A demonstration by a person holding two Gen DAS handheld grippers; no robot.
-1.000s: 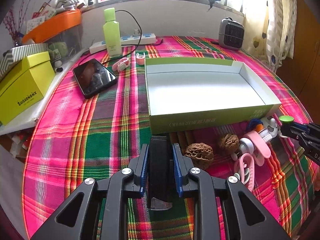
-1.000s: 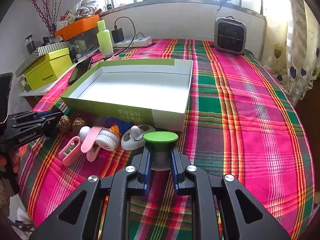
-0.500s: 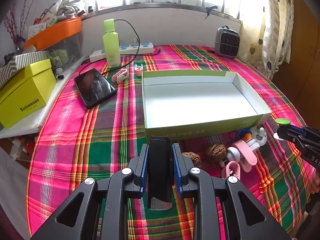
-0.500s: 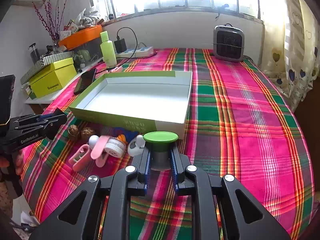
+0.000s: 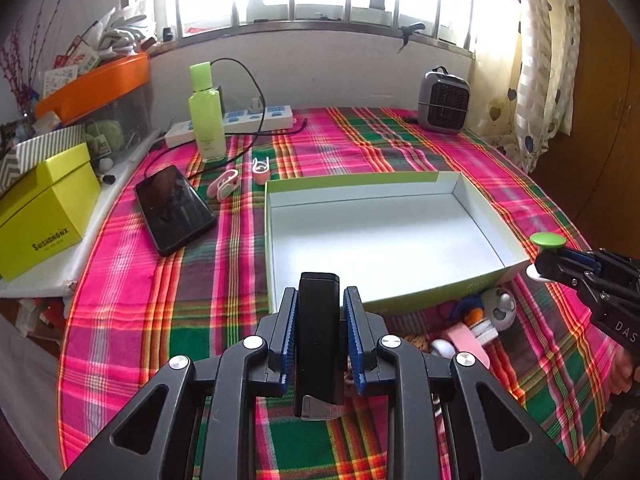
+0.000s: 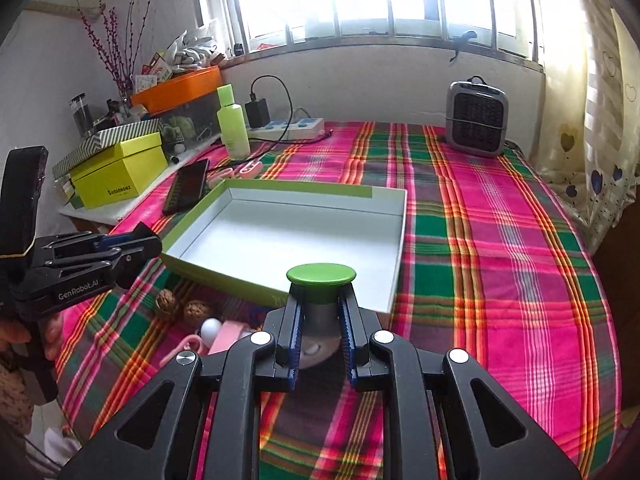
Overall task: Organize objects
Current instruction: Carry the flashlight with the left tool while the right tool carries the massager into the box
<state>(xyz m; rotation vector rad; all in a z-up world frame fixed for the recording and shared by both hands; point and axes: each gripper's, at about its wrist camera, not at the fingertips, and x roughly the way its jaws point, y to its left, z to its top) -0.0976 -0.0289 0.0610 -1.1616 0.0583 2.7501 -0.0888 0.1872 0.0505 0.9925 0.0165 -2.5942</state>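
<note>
Left hand-held gripper (image 5: 320,334) clamps a black block (image 5: 319,336); right hand-held gripper (image 6: 320,316) grips a green-capped knob (image 6: 321,280) (tray (image 6: 390,256) at twelve o'clock).

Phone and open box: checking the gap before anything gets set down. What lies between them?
Only bare plaid cloth between phone and box, in the left wrist view.

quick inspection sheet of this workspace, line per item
surface: plaid tablecloth, pink and green
job's things: empty shallow box; walnuts and small pink and white items lie before its near wall
clutter: phone, green bottle, yellow box, small heater
grippers: left tool shut on a black block; right tool shut on a green-capped item
cables: black lead runs to the power strip
surroundings: window, curtain, orange bin
</note>
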